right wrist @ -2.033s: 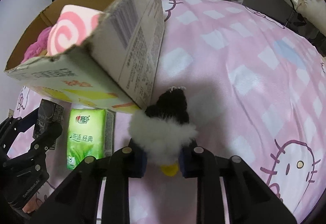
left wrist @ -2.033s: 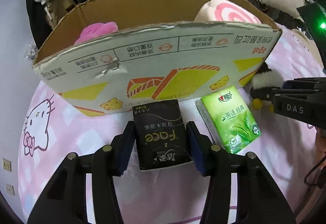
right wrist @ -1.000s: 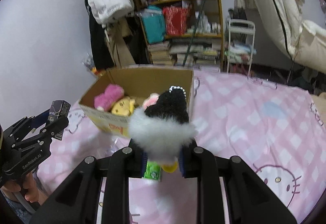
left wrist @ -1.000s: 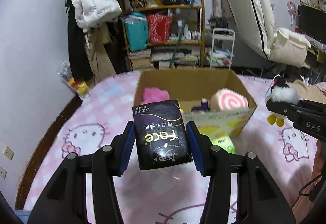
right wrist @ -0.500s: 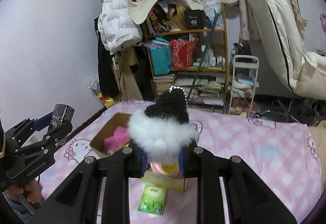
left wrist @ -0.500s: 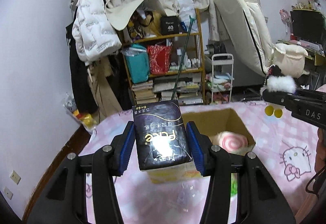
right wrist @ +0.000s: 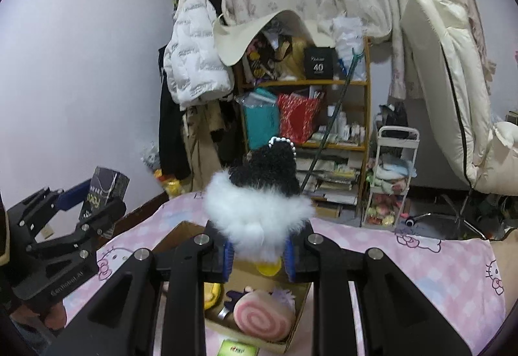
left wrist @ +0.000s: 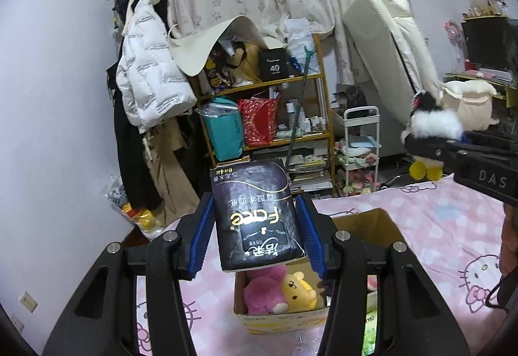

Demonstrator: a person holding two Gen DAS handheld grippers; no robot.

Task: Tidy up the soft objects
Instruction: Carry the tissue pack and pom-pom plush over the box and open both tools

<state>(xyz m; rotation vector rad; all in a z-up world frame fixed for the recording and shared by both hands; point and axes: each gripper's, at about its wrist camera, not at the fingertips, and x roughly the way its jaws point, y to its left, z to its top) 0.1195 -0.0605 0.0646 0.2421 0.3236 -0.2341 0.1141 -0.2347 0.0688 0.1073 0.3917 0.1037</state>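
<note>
My left gripper (left wrist: pixel 255 236) is shut on a black tissue pack (left wrist: pixel 257 213), held high above the open cardboard box (left wrist: pixel 382 221). In the right wrist view the same gripper (right wrist: pixel 87 197) and pack (right wrist: pixel 105 186) show at the left. My right gripper (right wrist: pixel 259 252) is shut on a black-and-white plush toy (right wrist: pixel 262 194) with yellow feet, also above the box (right wrist: pixel 181 234). Inside the box lie a pink plush (left wrist: pixel 262 289), a yellow plush (left wrist: pixel 298 291) and a pink swirl roll cushion (right wrist: pixel 262 318). A green tissue pack (right wrist: pixel 238 349) lies on the bed in front of the box.
The box stands on a pink Hello Kitty bedspread (left wrist: pixel 453 226). Behind the bed are a cluttered wooden shelf (left wrist: pixel 268 116), a white jacket (left wrist: pixel 149 87) on a rack, a small white cart (left wrist: pixel 359 148) and a leaning cream mattress (left wrist: pixel 385 58). A hand (right wrist: pixel 48 314) holds the left gripper.
Both grippers have risen with their loads, and the views have tilted up. The box has dropped lower in both views and more of the room shows.
</note>
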